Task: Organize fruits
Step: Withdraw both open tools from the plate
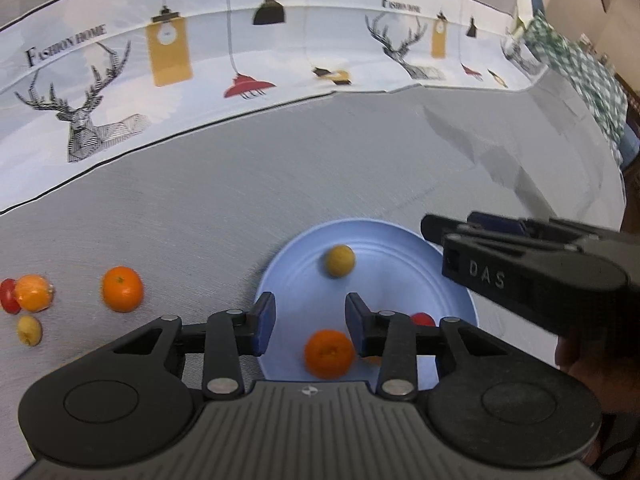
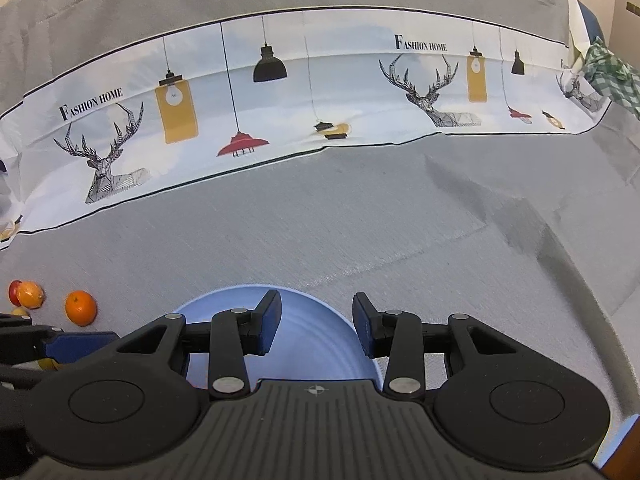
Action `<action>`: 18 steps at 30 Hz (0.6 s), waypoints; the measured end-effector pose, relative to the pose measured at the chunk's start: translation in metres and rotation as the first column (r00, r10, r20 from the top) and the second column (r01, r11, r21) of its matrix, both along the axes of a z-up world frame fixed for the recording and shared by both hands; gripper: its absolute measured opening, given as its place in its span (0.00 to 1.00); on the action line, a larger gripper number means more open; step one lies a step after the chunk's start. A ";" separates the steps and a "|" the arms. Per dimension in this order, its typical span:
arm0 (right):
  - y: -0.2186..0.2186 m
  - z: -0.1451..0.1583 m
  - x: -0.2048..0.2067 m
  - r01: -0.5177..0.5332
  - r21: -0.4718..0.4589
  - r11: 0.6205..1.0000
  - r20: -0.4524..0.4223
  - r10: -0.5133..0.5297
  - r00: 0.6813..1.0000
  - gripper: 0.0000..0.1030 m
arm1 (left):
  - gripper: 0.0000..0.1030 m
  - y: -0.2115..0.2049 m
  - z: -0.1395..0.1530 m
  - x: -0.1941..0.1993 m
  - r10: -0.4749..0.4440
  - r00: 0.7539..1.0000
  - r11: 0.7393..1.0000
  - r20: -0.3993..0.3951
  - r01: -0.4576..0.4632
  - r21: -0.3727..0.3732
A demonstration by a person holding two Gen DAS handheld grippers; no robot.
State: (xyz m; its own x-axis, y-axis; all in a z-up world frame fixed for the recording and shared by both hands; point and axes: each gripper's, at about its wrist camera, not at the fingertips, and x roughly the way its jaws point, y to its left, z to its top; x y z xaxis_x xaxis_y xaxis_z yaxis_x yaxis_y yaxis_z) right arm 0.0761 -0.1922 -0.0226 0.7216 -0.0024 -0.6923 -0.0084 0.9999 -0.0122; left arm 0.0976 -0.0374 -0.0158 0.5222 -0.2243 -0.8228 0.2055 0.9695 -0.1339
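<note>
A light blue plate point(image 1: 400, 248) lies on the grey cloth. On it are a small yellow fruit point(image 1: 339, 260), an orange point(image 1: 329, 353) and a red fruit point(image 1: 423, 319) partly hidden by a finger. My left gripper point(image 1: 310, 322) is open and empty, above the plate's near left part, with the orange just below the gap. My right gripper point(image 2: 316, 322) is open and empty over the plate point(image 2: 316, 356); it also shows in the left wrist view point(image 1: 452, 240). Left of the plate lie an orange point(image 1: 122, 289), a second orange point(image 1: 34, 293), a red fruit point(image 1: 8, 296) and a small yellow fruit point(image 1: 29, 330).
A white printed cloth with deer and lamps point(image 1: 168, 64) covers the far part of the table. A green checked cloth point(image 1: 576, 64) lies at the far right. Grey cloth point(image 1: 248, 192) stretches between the plate and the printed cloth. The loose fruits also show at far left in the right wrist view point(image 2: 81, 307).
</note>
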 end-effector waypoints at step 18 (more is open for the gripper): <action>0.018 0.001 0.000 -0.025 -0.007 1.000 0.012 0.025 1.000 0.40 | 0.41 0.016 0.011 -0.001 0.042 0.999 0.999 0.019 -0.042 -0.016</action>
State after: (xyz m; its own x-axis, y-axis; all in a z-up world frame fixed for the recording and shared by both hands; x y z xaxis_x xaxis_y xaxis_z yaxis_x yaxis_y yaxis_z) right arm 0.0759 -0.1742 -0.0218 0.7298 0.0114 -0.6835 -0.0334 0.9993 -0.0190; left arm 0.0966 -0.0216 -0.0043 0.5468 -0.2148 -0.8092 0.1675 0.9751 -0.1457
